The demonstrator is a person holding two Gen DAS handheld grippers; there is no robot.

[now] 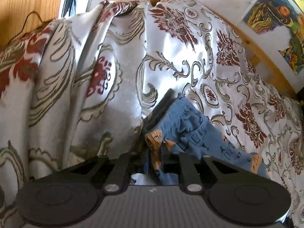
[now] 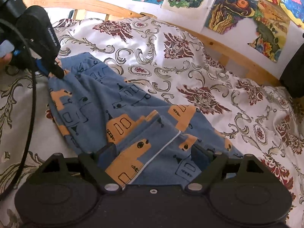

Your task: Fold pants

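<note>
One bed with a wooden rail (image 2: 117, 7) carries one white bedspread (image 2: 190, 79) printed with maroon and grey scrolls, and several bright drawings (image 2: 237, 19) hang on the wall behind it. One pair of blue pants (image 2: 91, 102) with orange shapes lies stretched across the bedspread between two tools. The left tool (image 2: 57, 72) is clamped on the far end of the pants, bunching the cloth. The right tool (image 2: 155, 153) has its fingers spread apart, with the near end of the pants lying between them.
</note>
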